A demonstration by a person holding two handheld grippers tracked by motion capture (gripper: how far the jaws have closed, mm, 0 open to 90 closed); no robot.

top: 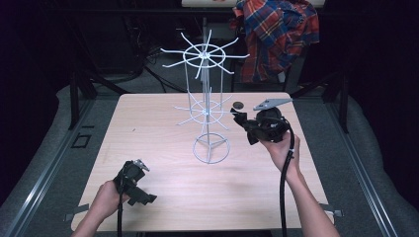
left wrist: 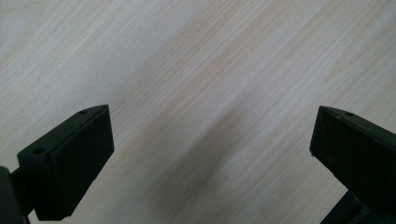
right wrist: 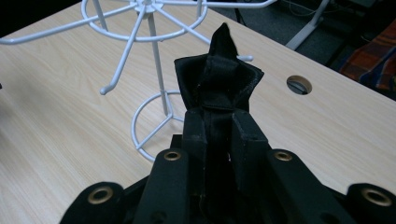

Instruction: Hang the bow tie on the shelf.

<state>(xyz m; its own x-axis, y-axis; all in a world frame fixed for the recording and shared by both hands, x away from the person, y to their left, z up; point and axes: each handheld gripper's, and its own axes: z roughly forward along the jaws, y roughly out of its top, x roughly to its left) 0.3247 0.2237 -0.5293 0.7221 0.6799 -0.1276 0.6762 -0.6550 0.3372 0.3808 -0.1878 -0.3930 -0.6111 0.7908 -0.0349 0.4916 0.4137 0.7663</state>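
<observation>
Black cloth (right wrist: 218,77), folded into a small bunch, sits pinched between the jaws of my right gripper (right wrist: 218,119), which are clamped tight on it, with one pointed end of the cloth sticking up past the fingertips. In the high view I hold that right gripper (top: 245,126) above the tabletop (top: 163,187) toward its far right corner, just beside the white wire rack (top: 207,98), near the prongs of its lower tier. The rack stands on its ring base at about the middle of the tabletop, closer to the far edge, with two tiers of radiating prongs on a thin pole. A round cable hole (right wrist: 299,84) lies in the tabletop near the far right corner. My left gripper (top: 140,190) rests low near the near left corner, its jaws spread wide over bare wood with nothing between them. A plaid shirt (top: 276,34) hangs beyond the far edge.
</observation>
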